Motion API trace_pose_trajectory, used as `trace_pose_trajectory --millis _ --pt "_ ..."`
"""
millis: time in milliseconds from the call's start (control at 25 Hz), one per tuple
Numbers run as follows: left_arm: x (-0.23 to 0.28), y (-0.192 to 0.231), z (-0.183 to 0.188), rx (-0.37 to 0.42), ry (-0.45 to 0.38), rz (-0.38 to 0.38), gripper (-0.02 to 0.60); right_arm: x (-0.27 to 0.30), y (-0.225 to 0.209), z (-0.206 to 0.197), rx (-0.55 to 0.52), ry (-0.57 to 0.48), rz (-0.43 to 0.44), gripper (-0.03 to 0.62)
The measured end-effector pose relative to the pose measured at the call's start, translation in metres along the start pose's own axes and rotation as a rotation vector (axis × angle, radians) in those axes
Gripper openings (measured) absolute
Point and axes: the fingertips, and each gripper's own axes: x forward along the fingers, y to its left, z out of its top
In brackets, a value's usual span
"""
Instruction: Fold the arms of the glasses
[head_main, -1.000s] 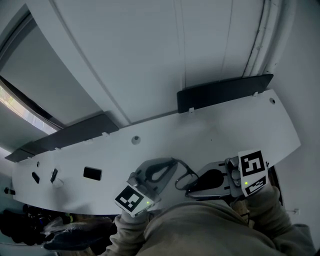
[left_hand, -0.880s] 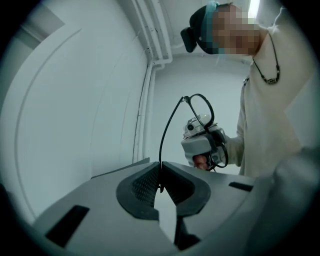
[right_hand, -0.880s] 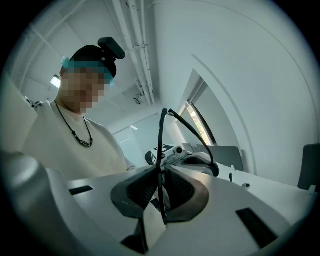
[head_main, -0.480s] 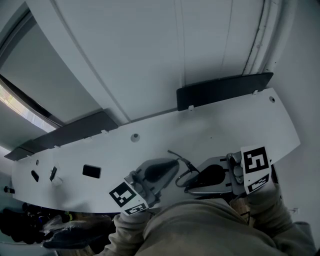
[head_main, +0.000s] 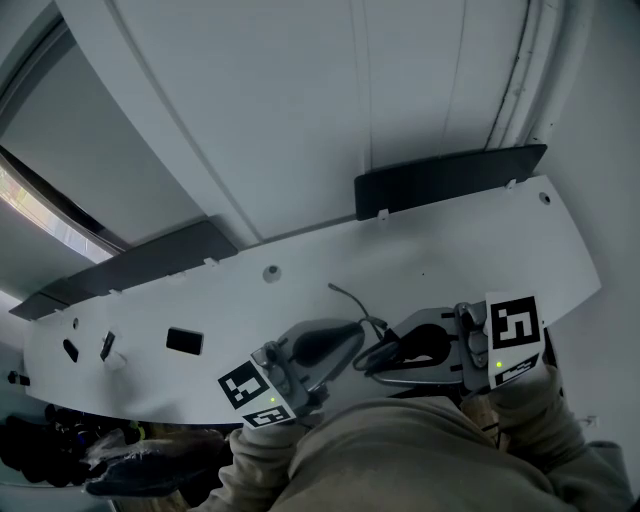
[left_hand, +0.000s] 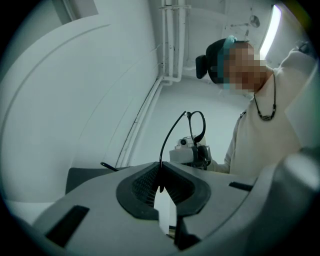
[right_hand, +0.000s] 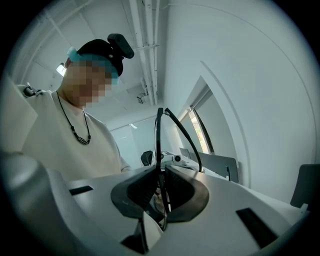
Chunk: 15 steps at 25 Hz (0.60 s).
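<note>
The thin black glasses (head_main: 377, 341) hang between my two grippers, above the near edge of the white desk (head_main: 450, 250). My left gripper (head_main: 350, 337) is shut on the tip of one glasses arm (left_hand: 171, 136), which curves up and away from the jaws to the lens rim (left_hand: 198, 126). My right gripper (head_main: 383, 364) is shut on the front frame (right_hand: 159, 141), the rim running down between its pads. The other arm (right_hand: 186, 136) arcs off to the right. Each gripper shows in the other's view, facing it: the right gripper (left_hand: 191, 151) and the left gripper (right_hand: 165, 159).
Dark panels (head_main: 450, 180) stand along the desk's far edge. A small black block (head_main: 185, 343) and two little dark items (head_main: 105, 350) lie at the desk's left. The person's torso and sleeves fill the space close behind both grippers.
My left gripper has rolled, its marker cube shifting left and down. The glasses arm it holds has swung up and away from the frame. The right gripper has stayed about where it was.
</note>
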Motion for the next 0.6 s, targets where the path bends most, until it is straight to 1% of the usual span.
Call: trace_pose_trajectory --millis 120,240,360,600 --pt "-0.0007 -0.0026 0.0009 -0.056 -0.035 -0.038 0.018 0.0027 -0.0002 0.0025 -0.043 -0.017 -0.019 0.058" --pt "-0.0011 -0.0042 0.0032 -0.090 -0.060 -0.060 0.020 0.0027 -0.0004 0.0031 -0.066 -0.014 -0.024 0.058" --pt "-0.0021 -0.0048 0.0048 -0.109 -0.076 -0.071 0.020 0.0021 0.0001 0.0041 -0.074 -0.018 -0.026 0.058" --pt "-0.0029 -0.0060 0.0068 -0.124 -0.089 -0.084 0.020 0.0017 -0.0019 0.0056 -0.085 -0.031 -0.047 0.058"
